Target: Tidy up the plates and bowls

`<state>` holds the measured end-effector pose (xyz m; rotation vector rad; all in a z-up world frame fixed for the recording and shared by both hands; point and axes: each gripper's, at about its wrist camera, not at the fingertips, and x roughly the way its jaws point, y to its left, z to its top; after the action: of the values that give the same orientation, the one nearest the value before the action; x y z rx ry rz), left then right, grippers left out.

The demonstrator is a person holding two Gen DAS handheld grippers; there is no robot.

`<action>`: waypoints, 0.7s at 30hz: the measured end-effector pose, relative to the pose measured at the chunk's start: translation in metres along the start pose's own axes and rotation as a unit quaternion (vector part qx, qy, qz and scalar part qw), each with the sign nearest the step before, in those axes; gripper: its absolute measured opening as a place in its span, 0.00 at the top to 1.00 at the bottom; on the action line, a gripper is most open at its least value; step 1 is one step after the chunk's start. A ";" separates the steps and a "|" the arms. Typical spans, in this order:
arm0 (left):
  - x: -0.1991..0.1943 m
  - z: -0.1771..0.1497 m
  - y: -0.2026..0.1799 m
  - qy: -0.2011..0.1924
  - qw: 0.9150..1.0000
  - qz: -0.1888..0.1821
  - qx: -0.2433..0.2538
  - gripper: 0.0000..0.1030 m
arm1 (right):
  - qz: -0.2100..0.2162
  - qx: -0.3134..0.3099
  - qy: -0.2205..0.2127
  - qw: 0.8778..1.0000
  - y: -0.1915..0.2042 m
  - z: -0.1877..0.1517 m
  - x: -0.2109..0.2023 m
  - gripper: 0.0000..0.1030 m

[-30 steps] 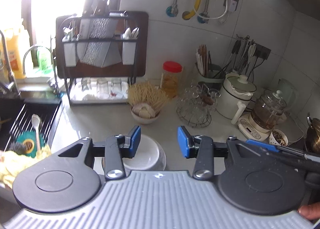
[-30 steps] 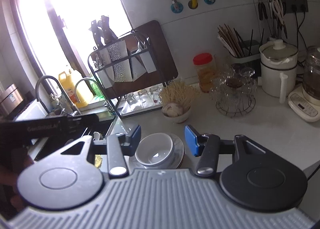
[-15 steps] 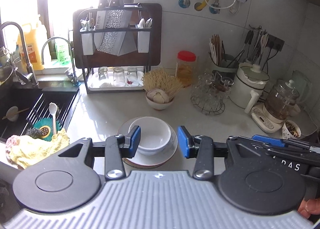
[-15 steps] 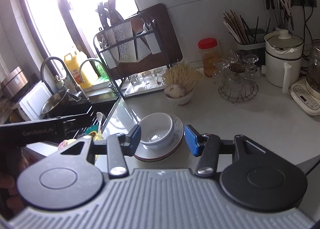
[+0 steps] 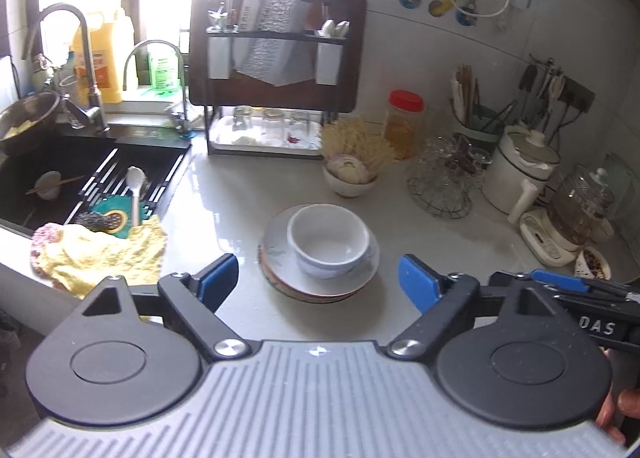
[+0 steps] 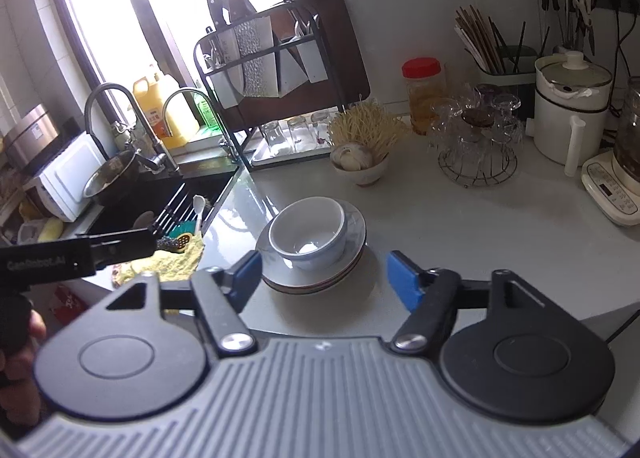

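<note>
A white bowl sits on a small stack of plates on the white counter, in the middle of both views; in the right wrist view the bowl rests on the same plates. My left gripper is open and empty, held above and just in front of the stack. My right gripper is open and empty, also just in front of the stack. Neither touches the dishes.
A black sink with a spoon and a small bowl lies left, with a yellow cloth at its edge. A dish rack, a bowl of garlic, a glass stand and kettles line the back.
Both grippers have pulled back and risen, so more of the counter and sink shows. Both pairs of fingers have spread wider apart. The bowl and plates have stayed put.
</note>
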<state>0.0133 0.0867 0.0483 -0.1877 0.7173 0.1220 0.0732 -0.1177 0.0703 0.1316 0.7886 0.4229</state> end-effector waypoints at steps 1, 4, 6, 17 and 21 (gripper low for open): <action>-0.001 0.000 0.000 0.000 1.000 0.001 0.003 0.10 | 0.001 -0.002 0.000 1.000 0.001 0.000 -0.001 0.30; -0.006 0.000 0.000 -0.005 1.000 0.004 0.004 0.06 | 0.002 -0.015 -0.006 1.000 0.007 0.000 -0.003 0.30; -0.007 0.002 0.000 -0.005 1.000 0.004 0.006 0.05 | 0.000 -0.014 -0.011 1.000 0.008 0.001 -0.004 0.30; -0.003 0.000 0.003 0.009 1.000 0.016 0.009 0.04 | -0.008 -0.004 -0.015 1.000 0.010 -0.004 -0.004 0.00; -0.004 0.000 0.002 0.013 1.000 0.015 0.016 0.03 | -0.014 -0.001 -0.015 1.000 0.013 -0.006 -0.006 0.00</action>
<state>0.0099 0.0889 0.0510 -0.1486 0.7468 0.1363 0.0612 -0.1084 0.0732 0.1256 0.7592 0.3940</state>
